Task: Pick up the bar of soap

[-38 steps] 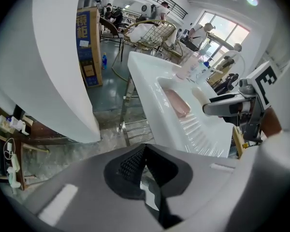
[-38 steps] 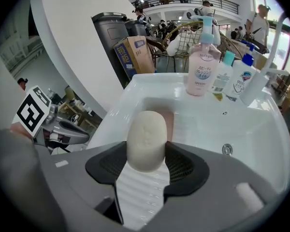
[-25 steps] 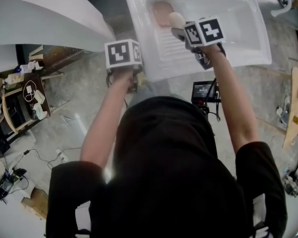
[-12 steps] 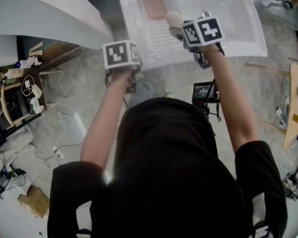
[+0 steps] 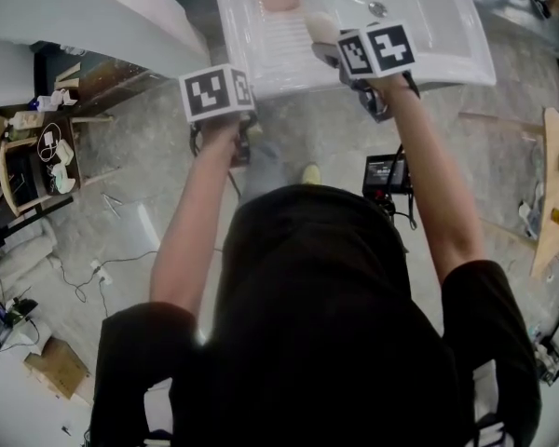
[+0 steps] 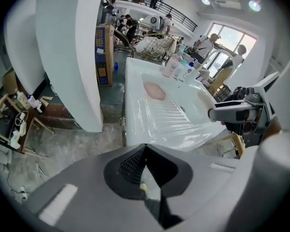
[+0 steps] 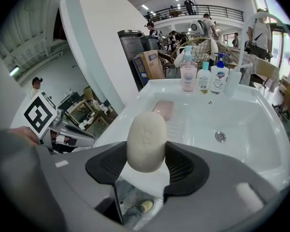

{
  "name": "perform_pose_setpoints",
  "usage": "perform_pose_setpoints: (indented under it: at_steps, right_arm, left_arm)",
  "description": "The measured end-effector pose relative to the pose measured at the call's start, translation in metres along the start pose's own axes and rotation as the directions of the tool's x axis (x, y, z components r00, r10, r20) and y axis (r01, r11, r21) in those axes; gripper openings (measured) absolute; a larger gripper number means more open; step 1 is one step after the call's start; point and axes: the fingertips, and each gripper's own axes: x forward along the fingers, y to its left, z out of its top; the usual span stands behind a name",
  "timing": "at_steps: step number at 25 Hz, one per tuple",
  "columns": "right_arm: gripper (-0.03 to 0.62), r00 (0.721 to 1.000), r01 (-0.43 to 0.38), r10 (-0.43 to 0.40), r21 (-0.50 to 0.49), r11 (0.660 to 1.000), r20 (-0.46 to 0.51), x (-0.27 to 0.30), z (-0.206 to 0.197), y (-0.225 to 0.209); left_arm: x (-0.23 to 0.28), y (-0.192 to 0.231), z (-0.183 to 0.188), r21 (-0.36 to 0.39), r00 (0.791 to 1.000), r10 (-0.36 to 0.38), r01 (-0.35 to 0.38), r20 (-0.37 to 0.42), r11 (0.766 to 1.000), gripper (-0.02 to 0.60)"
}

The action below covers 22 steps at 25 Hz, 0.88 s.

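One hand-held gripper (image 7: pixel 146 164), the right, clamps the soap (image 7: pixel 146 135).

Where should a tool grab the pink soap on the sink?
Probably across its long sides, from above. The pink soap lies flat on the sink's ribbed shelf, so only top and edges are free. The left tool, shut, is free; the right tool holds white soap.

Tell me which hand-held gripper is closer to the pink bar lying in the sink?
Right. The right hand-held gripper, holding the cream soap, hovers above the sink just short of the pink bar. The left hand-held gripper is outside the sink, off its front edge.
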Motion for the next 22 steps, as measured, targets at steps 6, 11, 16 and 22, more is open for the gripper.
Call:
perform_pose_setpoints:
  at_steps: [6,11,16,22]
  right_arm:
    - [0.267,1.0,-0.014,0.014,-0.021,1.0,-0.001,-0.024,-0.04,0.013]
    - [0.267,1.0,-0.016,0.016,-0.026,1.0,-0.007,-0.047,-0.079,0.013]
    - [0.267,1.0,-0.023,0.023,-0.026,0.999,-0.007,-0.058,-0.101,0.017]
    - [0.267,0.999,-0.04,0.04,-0.027,0.999,0.002,-0.064,-0.116,0.03]
  left_arm:
    - [-0.012,-0.022,-0.047,-0.008,1.0,0.008,-0.008,0.008,1.0,-0.002]
    - [-0.017,-0.047,-0.082,-0.001,1.0,0.013,-0.013,0.009,1.0,-0.002]
    - [-0.025,-0.056,-0.103,-0.001,1.0,0.019,-0.019,0.012,1.0,-0.002]
    - [-0.033,-0.054,-0.126,-0.01,0.999,0.031,-0.031,0.011,0.999,-0.002]
